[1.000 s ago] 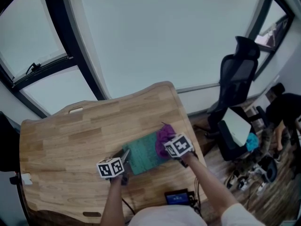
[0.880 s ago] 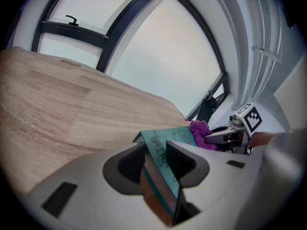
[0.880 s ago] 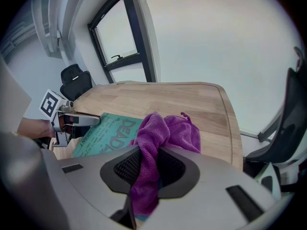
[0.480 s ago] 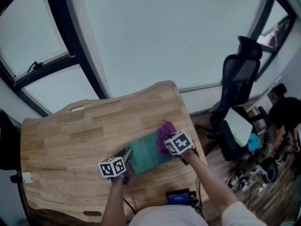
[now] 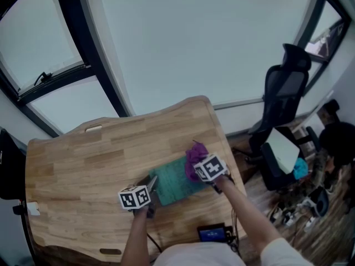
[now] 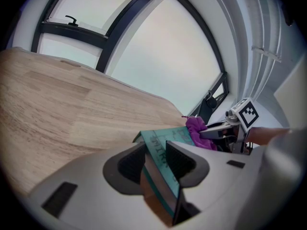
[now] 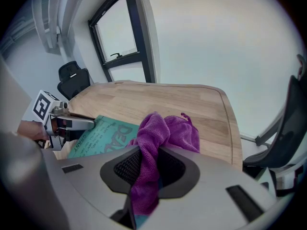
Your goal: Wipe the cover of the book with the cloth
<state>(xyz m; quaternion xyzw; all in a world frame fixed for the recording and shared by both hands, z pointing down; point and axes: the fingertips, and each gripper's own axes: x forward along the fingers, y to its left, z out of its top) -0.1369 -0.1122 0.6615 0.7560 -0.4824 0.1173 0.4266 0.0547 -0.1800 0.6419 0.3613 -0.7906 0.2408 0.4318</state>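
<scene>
My left gripper (image 6: 156, 151) is clamped on the near-left edge of a teal book (image 5: 171, 183), with the edge wedged between its jaws. The book lies flat on a pale wooden surface (image 5: 83, 159), towards the right end and not far from the rounded edge.

My right gripper (image 7: 151, 153) is pinched on a purple cloth (image 7: 169, 127). The cloth is bunched up, spilling forward from the jaws onto the book's right end.

The risks, as I judge them:
- The cloth is a loose wad, so a hard stroke could pull it out of the jaws, or it could wipe only a narrow strip.
- My left hold is on one edge only, so sideways pressure could pivot the book or push it towards the surface's edge.

No containers are in sight.
</scene>
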